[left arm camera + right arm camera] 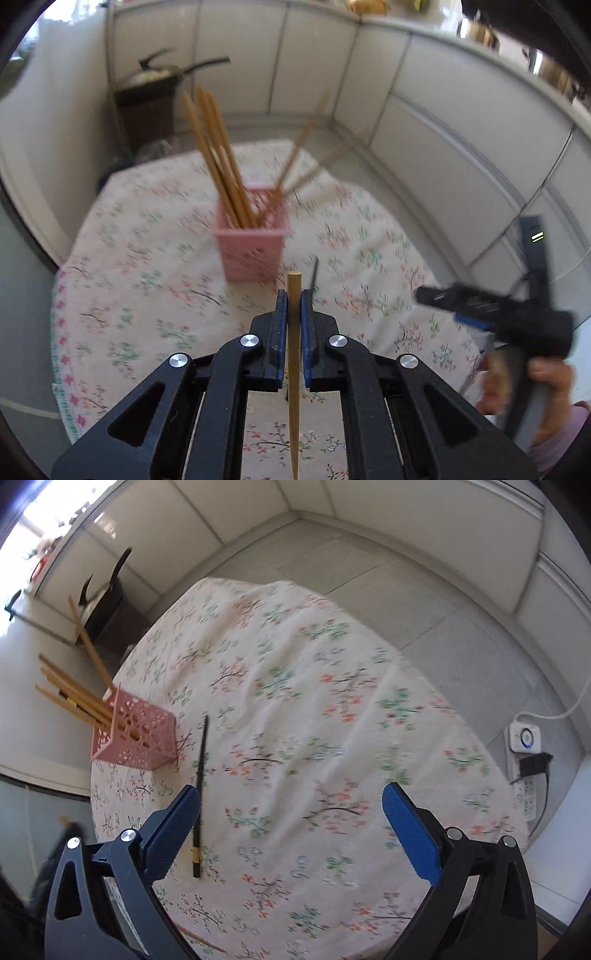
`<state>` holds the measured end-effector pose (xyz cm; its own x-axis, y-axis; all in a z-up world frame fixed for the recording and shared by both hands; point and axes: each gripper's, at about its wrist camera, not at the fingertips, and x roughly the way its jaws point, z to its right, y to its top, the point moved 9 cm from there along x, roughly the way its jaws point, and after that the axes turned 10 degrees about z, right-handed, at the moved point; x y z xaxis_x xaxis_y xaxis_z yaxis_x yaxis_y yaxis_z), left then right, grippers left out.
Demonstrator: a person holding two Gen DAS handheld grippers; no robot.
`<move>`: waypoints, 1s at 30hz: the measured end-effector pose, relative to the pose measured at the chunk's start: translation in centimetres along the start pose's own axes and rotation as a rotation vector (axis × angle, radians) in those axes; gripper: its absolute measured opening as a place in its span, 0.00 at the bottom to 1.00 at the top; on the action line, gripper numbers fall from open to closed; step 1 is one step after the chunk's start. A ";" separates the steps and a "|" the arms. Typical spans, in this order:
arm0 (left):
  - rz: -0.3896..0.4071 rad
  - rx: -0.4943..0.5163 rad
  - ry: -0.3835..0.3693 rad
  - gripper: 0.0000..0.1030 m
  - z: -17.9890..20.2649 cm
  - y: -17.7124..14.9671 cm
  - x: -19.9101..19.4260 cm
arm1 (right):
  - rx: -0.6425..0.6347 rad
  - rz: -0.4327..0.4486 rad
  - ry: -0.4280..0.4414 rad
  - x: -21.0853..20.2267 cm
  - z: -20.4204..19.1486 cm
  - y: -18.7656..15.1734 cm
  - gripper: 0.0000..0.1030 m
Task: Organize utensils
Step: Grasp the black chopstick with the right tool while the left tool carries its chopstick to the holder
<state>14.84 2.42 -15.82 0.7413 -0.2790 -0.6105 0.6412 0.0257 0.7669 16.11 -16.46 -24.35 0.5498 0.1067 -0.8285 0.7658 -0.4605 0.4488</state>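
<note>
A pink lattice basket [253, 243] stands on the floral tablecloth [155, 236] and holds several wooden chopsticks [216, 158] leaning left and right. My left gripper [294, 299] is shut on one wooden chopstick [294, 354], held upright in front of the basket. My right gripper [291, 801] is open and empty above the cloth; it also shows in the left wrist view [495, 310] at the right. A black chopstick [199, 794] lies on the cloth beside the right gripper's left finger, near the basket [135, 734].
The round table is ringed by white cabinet panels [443, 122]. A dark stand with a pan [155, 92] stands behind the table. A power strip with a timer plug [524, 746] lies on the floor at the right. Another wooden chopstick [201, 938] lies near the table's front edge.
</note>
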 end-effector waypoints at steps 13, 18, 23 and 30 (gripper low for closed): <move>0.224 -0.141 -0.027 0.06 -5.2 5.8 -6.1 | -0.125 0.001 -0.086 10.0 -7.0 1.1 0.60; 0.252 -0.149 -0.032 0.06 -5.5 6.3 -7.2 | -0.188 0.019 -0.164 11.8 -7.5 1.0 0.61; 0.267 -0.144 -0.009 0.06 -6.1 6.5 -7.7 | -0.260 0.025 -0.202 11.9 -7.7 0.8 0.47; 0.267 -0.167 0.007 0.06 -7.0 6.5 -8.1 | -0.211 -0.060 -0.156 9.6 -3.6 0.4 0.06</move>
<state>14.42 11.54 -7.29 0.8887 -0.2345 -0.3941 0.4473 0.2543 0.8575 22.87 -12.46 -30.92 0.4558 -0.0169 -0.8899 0.8570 -0.2619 0.4439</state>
